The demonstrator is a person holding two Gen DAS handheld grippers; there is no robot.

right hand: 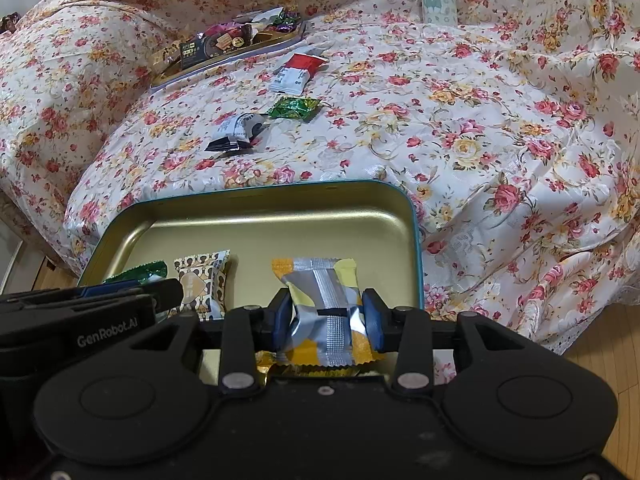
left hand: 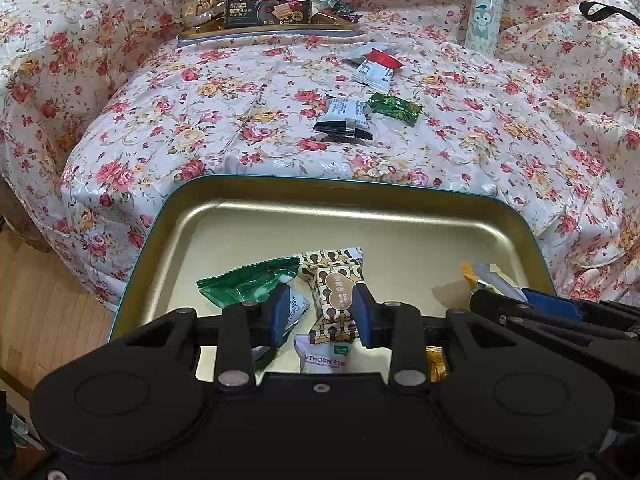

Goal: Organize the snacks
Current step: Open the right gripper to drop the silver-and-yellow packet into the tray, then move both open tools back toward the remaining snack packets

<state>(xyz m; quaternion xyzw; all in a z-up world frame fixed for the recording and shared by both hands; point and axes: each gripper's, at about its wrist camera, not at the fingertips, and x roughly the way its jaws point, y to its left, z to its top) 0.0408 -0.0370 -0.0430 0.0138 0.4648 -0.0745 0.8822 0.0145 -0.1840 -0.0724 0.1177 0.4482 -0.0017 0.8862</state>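
Nearby, 4 loose snacks [left hand: 362, 98], bottle [left hand: 482, 16], far tray [left hand: 264, 34]

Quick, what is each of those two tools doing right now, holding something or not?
Left tool: closed on the brown-and-white patterned snack packet, over the gold tin.
Right tool: pads against the yellow-and-silver snack packet, gripping it.

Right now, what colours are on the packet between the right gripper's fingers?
Silver and yellow-orange packet; clearest in the right wrist view.
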